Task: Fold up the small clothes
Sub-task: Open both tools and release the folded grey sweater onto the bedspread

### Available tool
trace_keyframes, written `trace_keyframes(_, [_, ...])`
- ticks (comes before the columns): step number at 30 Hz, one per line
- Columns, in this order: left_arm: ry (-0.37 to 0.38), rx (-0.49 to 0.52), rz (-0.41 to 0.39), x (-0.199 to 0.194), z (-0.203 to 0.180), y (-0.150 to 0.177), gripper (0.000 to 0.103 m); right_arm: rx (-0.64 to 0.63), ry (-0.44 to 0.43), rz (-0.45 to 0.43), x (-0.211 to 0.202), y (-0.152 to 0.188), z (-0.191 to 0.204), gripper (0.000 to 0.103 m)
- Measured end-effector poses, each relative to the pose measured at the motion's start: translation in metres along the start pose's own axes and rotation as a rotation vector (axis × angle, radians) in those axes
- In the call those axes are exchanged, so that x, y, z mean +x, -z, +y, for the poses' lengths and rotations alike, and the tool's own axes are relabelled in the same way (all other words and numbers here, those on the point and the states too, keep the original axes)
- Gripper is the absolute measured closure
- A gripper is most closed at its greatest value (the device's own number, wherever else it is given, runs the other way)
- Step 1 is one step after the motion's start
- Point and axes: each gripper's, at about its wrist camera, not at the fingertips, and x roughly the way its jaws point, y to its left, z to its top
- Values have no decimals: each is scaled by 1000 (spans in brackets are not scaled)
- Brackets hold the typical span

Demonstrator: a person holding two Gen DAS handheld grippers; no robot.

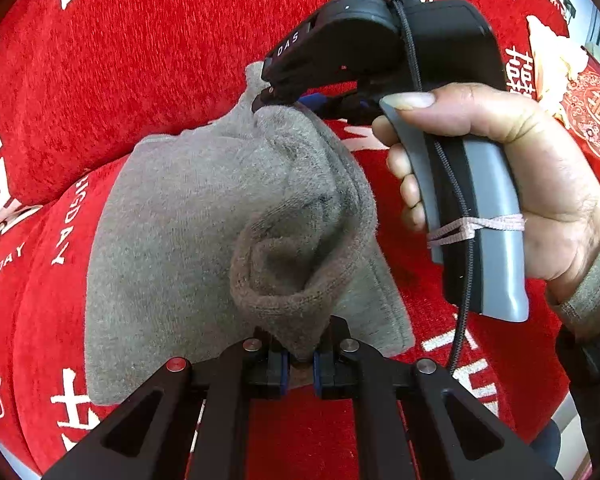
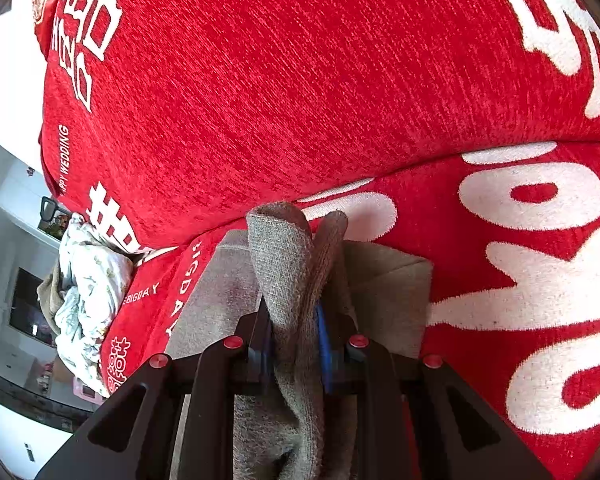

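Here, a grey fleece garment (image 1: 172, 216) lies spread on a red sofa cover (image 1: 148, 60) printed with white characters and the words "BIGDAY". In the left wrist view, the left gripper (image 1: 300, 360) has its jaws closed on a bunched fold of the grey fabric, which rises in a rolled ridge just ahead of the blue-edged pads. At the far end of the garment, the right gripper (image 1: 266, 98) pinches another raised corner of the same cloth, its black jaws shut on it. A bare hand (image 1: 512, 184) wraps the grey handle of that right tool; a black cable runs down along the handle and a pink band loops around it.

In the right wrist view, the right gripper (image 2: 294, 354) holds a thick vertical fold of the grey fleece garment (image 2: 284, 264) between its blue pads, the cloth standing up beyond the fingertips and hanging down below them. The rest of the garment lies flat on the red sofa cover (image 2: 260, 80) beneath. At the left edge of that view, a crumpled pale patterned cloth (image 2: 88, 280) rests against the cushion.
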Motion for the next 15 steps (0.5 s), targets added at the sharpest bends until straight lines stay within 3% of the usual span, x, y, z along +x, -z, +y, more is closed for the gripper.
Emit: trace_keyframes(15, [-18, 11, 17, 16, 0, 1, 94, 48, 1, 3, 9, 8, -28, 83])
